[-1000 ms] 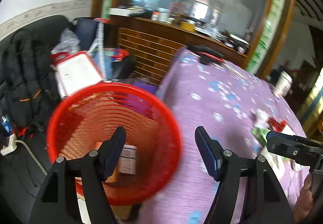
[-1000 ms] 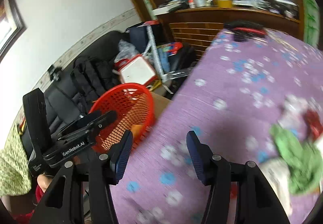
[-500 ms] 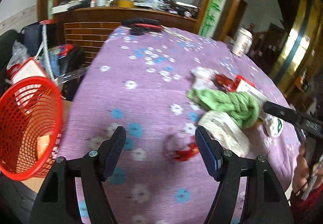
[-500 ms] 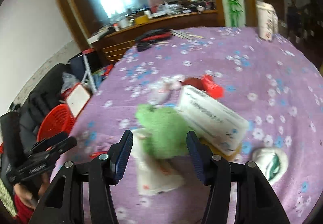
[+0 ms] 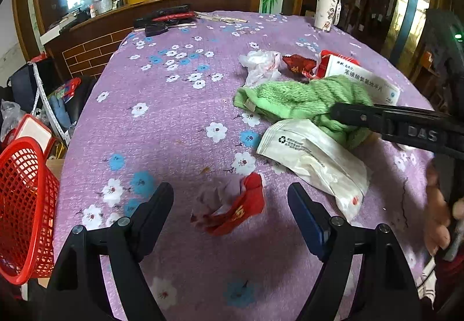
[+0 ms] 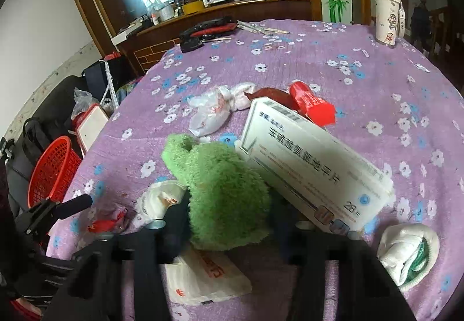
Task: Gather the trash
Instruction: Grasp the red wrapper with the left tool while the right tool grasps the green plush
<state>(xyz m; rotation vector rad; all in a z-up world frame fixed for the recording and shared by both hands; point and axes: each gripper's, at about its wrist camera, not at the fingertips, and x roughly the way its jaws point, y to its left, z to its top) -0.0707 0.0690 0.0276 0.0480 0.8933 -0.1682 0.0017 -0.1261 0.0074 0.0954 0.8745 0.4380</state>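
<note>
- The left gripper (image 5: 230,206) is spread wide, grasping nothing, and hangs low over the purple flowered tablecloth (image 5: 174,118).
- Directly between its fingers, just ahead of the tips, lies a crumpled red wrapper (image 5: 235,212) with a pinkish scrap of paper against its left side.
- Ahead and to the right of that gripper lies a flat white plastic packet (image 5: 313,158), its far end tucked under a green fluffy cloth (image 5: 295,98).
- The right gripper (image 6: 229,216) straddles the near end of the green fluffy cloth (image 6: 223,190), one finger on either side; the fingertips are hidden by the pile, so I cannot tell whether they pinch it or are merely around it.
- Immediately right of that gripper a white medicine box (image 6: 310,164) leans tilted against the cloth.
- Further right, beside the gripper's body, sits a balled white and green wrapper (image 6: 409,251).
- Under the right gripper lies the white plastic packet (image 6: 203,277).
- Beyond the box lie a red carton (image 6: 313,103) and, left of it, a crumpled clear plastic bag (image 6: 214,112).
- Far left of both grippers, off the table's edge and lower, stands the red mesh basket (image 5: 26,205).
- At the far end of the table, ahead and to the right, stands a white paper cup (image 6: 387,16); ahead and to the left lie black and red tools (image 6: 208,28).
</note>
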